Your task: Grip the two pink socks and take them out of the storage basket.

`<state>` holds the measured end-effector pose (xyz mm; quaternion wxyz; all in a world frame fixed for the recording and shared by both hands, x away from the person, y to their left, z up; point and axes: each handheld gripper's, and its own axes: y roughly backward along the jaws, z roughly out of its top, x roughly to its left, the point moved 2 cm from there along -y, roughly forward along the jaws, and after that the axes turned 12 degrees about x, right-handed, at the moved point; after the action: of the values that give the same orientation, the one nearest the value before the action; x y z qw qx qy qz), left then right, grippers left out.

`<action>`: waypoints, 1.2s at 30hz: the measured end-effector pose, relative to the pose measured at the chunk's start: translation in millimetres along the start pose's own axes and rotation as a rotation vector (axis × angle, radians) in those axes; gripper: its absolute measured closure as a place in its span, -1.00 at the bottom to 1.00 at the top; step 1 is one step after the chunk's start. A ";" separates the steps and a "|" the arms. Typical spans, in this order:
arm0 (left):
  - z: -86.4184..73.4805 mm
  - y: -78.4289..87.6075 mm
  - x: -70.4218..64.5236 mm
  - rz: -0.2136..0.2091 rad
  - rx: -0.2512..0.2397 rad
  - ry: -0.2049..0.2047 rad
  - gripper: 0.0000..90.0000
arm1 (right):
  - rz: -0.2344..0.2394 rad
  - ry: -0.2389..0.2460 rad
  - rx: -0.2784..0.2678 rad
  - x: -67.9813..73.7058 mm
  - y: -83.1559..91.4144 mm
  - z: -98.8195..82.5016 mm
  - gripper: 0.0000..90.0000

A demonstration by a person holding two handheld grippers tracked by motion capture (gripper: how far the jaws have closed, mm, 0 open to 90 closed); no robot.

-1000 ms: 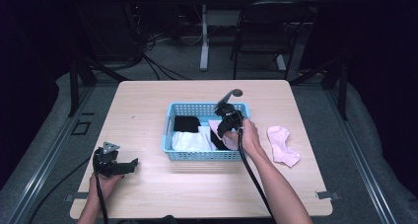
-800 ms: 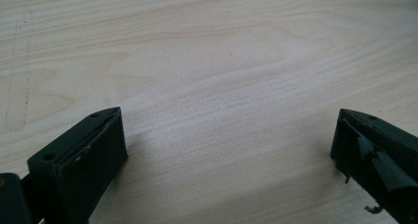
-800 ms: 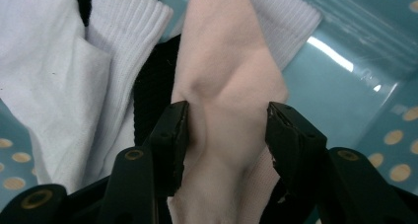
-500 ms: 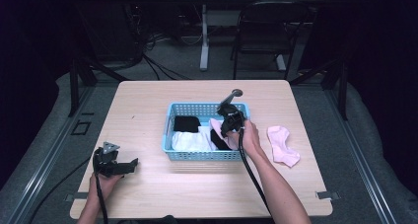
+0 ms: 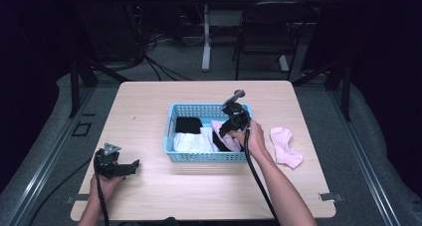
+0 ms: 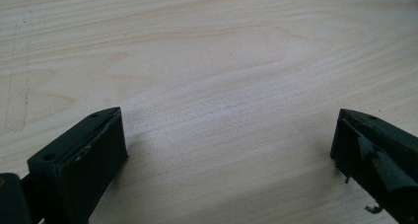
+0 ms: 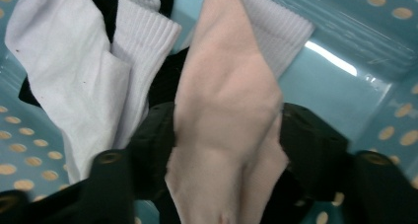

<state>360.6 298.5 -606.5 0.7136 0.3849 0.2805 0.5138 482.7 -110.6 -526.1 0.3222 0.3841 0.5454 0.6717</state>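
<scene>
- Okay, my right tool (image 7: 224,150) is over the right end of the blue basket (image 5: 199,157), pointing down into it.
- The pink sock (image 7: 226,115) lies between its jaws; the jaws have just been opening, and I can't tell whether the pads press on the sock.
- In the right tool's view the sock's long axis runs from between the jaws straight up-frame, with the far end pointing at the basket wall.
- The sock drapes over a white sock (image 7: 74,81) and black cloth (image 5: 188,124) in the basket.
- A second pink sock (image 5: 284,146) lies on the surface (image 5: 149,101) just right of the basket, long axis slanted toward the near right.
- My left tool (image 6: 226,150) rests on bare surface at near left, jaws wide apart, nothing in them.
</scene>
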 end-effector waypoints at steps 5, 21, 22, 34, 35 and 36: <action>0.0 0.0 0.0 0.000 0.000 0.000 -0.99 | 0.003 -0.001 0.012 0.0 -3.7 2.6 -0.40; 0.0 0.0 0.0 0.000 0.000 0.000 -0.99 | 0.020 -0.011 0.034 -7.5 -1.4 -0.9 0.86; 0.0 0.0 0.0 -0.001 0.000 0.000 -0.99 | 0.029 -0.023 -0.009 -4.5 -0.2 -1.8 0.86; 0.1 -0.1 -0.2 -0.001 -0.002 0.002 -0.99 | 0.001 0.072 -0.098 10.3 39.0 -12.2 0.87; 0.1 -0.1 -0.2 -0.001 -0.002 0.002 -0.99 | 0.001 0.072 -0.098 10.3 39.0 -12.2 0.87; 0.0 0.0 0.0 0.000 0.000 0.000 -0.99 | 0.010 0.071 -0.130 11.3 46.0 -13.6 0.87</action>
<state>360.7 298.5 -606.5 0.7137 0.3848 0.2805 0.5138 464.6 -116.6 -480.6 0.3235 0.3408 0.5097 0.7207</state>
